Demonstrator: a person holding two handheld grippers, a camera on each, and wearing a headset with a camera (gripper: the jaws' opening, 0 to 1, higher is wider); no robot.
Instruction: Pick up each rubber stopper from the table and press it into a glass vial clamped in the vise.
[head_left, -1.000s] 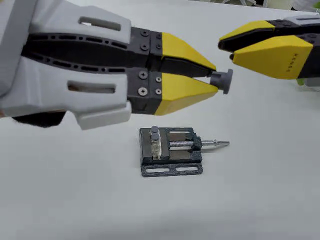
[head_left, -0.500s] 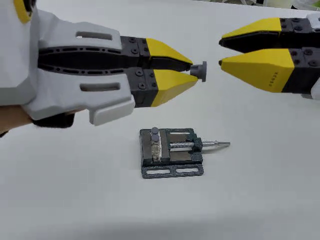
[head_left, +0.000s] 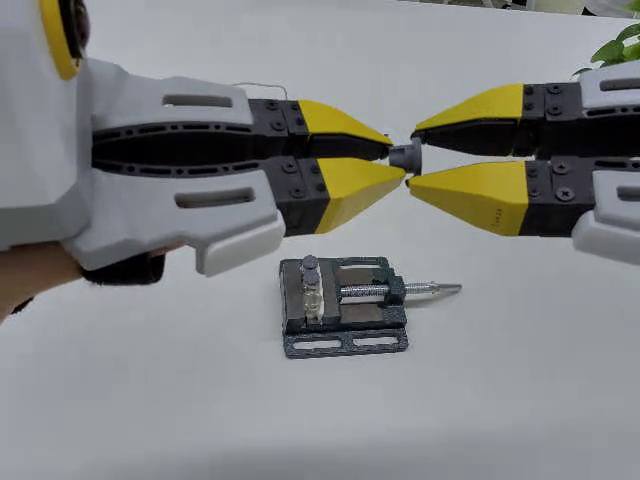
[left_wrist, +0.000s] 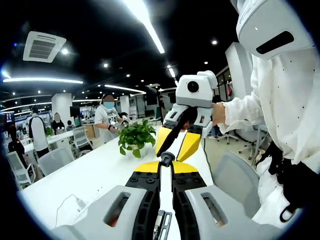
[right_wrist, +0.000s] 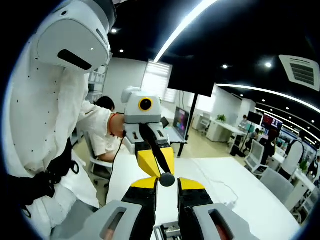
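Left gripper (head_left: 396, 158) comes in from 9 o'clock in head view, jaws clenched on a stopper (head_left: 406, 157), pinching its narrow stem. The wider round head sticks out past the tips toward 3 o'clock.

Right gripper (head_left: 414, 157) comes in from 3 o'clock, tip to tip w/ the left one. Its jaws are parted a little & straddle the stopper head, one tip at 12 and one at 6 of it. A thin gap shows each side, so no grip on it. In right gripper view the stopper sits between that gripper's own yellow tips w/ space both sides.

Stopper is held in the air above the table (head_left: 520, 400), w/ the vise (head_left: 345, 342) at its 6 o'clock, well apart.

Writing: small raised letters on the right gripper's lower jaw, too small to read.

Materials/shapes:
- Stopper: grey matte rubber, stem plus disc head.
- Both grippers: yellow wedge tips, black mid-section w/ screw heads, pale slotted shells.
- Vise: dark metal, slotted base flange along its 6 o'clock edge. Bright threaded screw (head_left: 432, 288) pokes out at 3 o'clock.
- Vial (head_left: 312, 302): clear glass, upright, clamped at the vise's 9 o'clock end, w/ a second stopper (head_left: 310, 265) seated in its top.
- Table: plain white, smooth.
- Plant (head_left: 620, 50): green leaves, at 2 o'clock.
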